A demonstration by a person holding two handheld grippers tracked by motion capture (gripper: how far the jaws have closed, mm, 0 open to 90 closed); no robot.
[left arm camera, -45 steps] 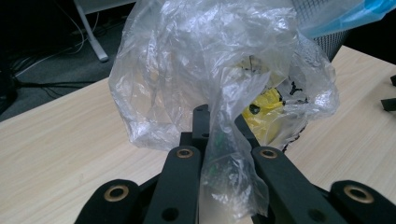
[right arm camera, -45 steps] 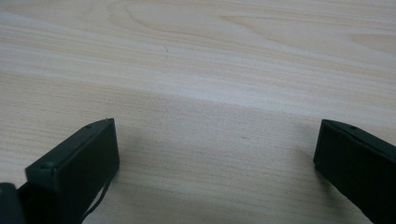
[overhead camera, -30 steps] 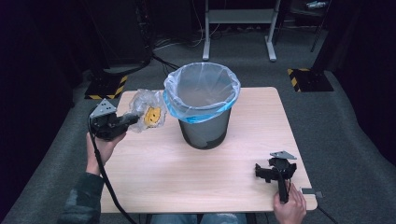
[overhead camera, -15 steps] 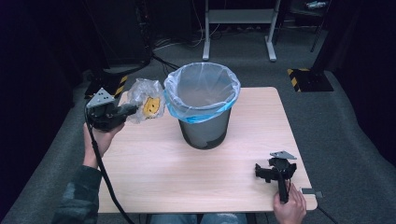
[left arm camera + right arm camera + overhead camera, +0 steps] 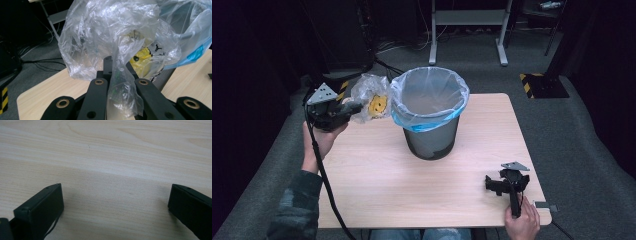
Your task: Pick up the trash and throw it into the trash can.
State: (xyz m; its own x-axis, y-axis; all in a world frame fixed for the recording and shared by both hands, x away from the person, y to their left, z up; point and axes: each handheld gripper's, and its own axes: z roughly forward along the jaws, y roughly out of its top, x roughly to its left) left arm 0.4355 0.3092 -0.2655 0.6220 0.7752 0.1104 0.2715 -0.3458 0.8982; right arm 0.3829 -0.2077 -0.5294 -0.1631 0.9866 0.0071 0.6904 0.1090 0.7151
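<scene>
Since a second ago the left gripper (image 5: 346, 109) has risen off the table (image 5: 377, 180) and carried the crumpled clear bag (image 5: 371, 97) up toward the bin's rim, while the right gripper (image 5: 495, 184) has stayed put near the table's near right corner. The left jaws are clamped together on a twisted fold of the clear bag (image 5: 112, 42), which bulges just ahead of and above their tips; something yellow (image 5: 141, 58) shows through the plastic. The lined bin (image 5: 430, 112) stands just beyond the bag, off the tips to the right.

To do this well, I judge the bag must clear the rim fully before the jaws part, since it billows wide and could snag the blue liner (image 5: 439, 120). The right jaws stand wide apart over bare wood (image 5: 112, 182).
</scene>
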